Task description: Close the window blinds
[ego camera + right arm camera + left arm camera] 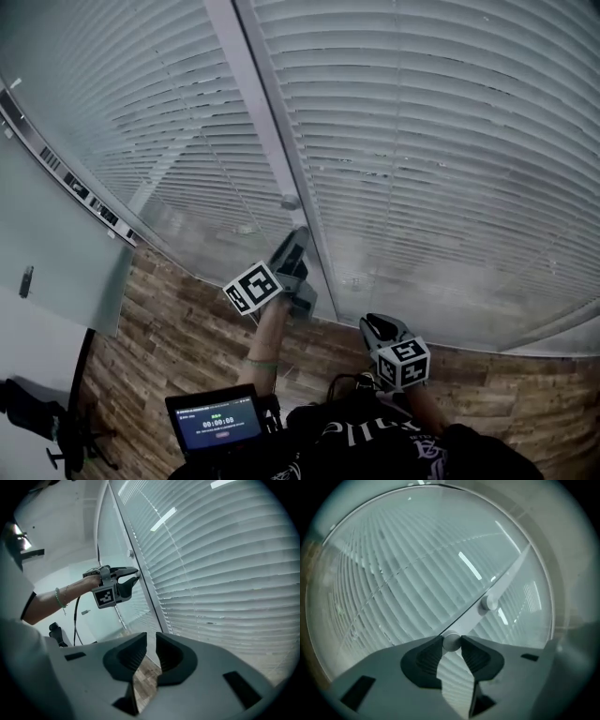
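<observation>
At the far left a pale wall panel (56, 244) is standing beside the glass. Below it, a lit screen (214, 422) is glowing near the person's body. The window blinds (450, 141) are hanging behind the glass across the whole wall, their slats showing as separate pale strips. A pale post (281, 141) is dividing them into two bays.

The left gripper (298, 234) is reaching up to that post, and nothing is standing between it and the glass. Its tongs are closing on a small round knob (451, 641), with both pads touching it. A second knob (489, 603) is sitting farther along the same post, untouched. Only the left gripper view is showing this grip; the head view is hiding the first knob behind the gripper.

The right gripper (373, 323) is hovering lower and to the right, near the blinds but apart from them. Its tongs are standing a little apart with nothing between them, only floor showing through the gap. Its own view is also showing the left gripper against the post, a green band (58, 597) on that wrist and a dark cable (75, 620) hanging below.

A wood-look floor (178, 337) is running along the foot of the glass.
</observation>
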Demonstrator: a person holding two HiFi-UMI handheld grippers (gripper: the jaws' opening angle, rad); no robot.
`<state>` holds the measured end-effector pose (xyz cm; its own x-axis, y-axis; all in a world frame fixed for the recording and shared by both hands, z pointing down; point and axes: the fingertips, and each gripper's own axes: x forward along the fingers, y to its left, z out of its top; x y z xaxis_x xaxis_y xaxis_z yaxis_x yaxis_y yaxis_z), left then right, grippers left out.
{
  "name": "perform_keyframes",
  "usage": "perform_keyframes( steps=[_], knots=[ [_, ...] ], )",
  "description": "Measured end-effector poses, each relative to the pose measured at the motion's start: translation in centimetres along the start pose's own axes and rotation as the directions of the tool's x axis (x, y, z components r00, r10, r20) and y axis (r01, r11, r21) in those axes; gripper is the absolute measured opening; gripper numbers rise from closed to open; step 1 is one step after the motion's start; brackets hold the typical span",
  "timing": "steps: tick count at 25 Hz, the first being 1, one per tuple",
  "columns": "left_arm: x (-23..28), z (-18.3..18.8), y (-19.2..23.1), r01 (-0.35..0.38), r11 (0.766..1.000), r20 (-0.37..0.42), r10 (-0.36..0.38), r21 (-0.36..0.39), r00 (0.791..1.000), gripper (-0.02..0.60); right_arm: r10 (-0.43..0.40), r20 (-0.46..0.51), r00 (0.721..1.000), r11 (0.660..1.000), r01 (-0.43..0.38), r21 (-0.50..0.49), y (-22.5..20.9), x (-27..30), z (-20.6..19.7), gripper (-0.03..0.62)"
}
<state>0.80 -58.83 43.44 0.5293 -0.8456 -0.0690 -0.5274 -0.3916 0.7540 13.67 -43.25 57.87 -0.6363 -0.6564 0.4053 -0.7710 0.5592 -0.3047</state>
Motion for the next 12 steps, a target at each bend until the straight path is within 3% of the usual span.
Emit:
perform_keyframes(
  steps=[1, 2, 4, 5, 7, 9, 11, 12],
  knots=[
    [-0.2, 0.0, 0.0, -0.027, 0.993, -0.014, 0.029, 0.112, 0.999, 0.127, -0.007, 0.003, 1.0, 1.0, 0.007, 0.001, 0.1, -0.3, -0.1, 0.072],
    [-0.4, -0.1, 0.0, -0.057, 0.966, -0.033, 0.067, 0.25, 0.997, 0.127, -0.014, 0.006, 1.0, 1.0, 0.014, 0.002, 0.2, -0.6, -0.2, 0.072],
    [-1.2, -0.9, 0.0, -0.088, 0.866, -0.073, 0.143, 0.492, 0.987, 0.127, -0.026, 0.015, 1.0, 1.0, 0.026, 0.003, 0.3, -1.1, -0.4, 0.072],
    [-1.9, -1.6, 0.0, -0.09, 0.817, -0.089, 0.17, 0.569, 0.981, 0.127, -0.033, 0.018, 0.999, 0.999, 0.033, 0.001, 0.5, -1.3, -0.5, 0.072],
    [-4.1, -3.0, 0.4, -0.088, 0.748, -0.108, 0.209, 0.658, 0.972, 0.127, -0.054, 0.022, 0.998, 0.999, 0.054, -0.007, 1.2, -1.5, -1.0, 0.072],
    [-7.1, -4.5, 1.1, -0.084, 0.701, -0.124, 0.241, 0.709, 0.963, 0.127, -0.093, 0.028, 0.995, 0.996, 0.093, -0.004, 2.0, -1.8, -1.7, 0.072],
    [-10.3, -6.2, 1.7, -0.059, 0.684, -0.154, 0.247, 0.727, 0.957, 0.126, -0.135, 0.045, 0.99, 0.991, 0.135, 0.013, 2.9, -2.3, -2.3, 0.072],
    [-12.0, -6.9, 2.0, -0.047, 0.693, -0.17, 0.24, 0.719, 0.956, 0.121, -0.153, 0.058, 0.987, 0.988, 0.152, 0.02, 3.5, -2.6, -2.5, 0.072]
  ],
)
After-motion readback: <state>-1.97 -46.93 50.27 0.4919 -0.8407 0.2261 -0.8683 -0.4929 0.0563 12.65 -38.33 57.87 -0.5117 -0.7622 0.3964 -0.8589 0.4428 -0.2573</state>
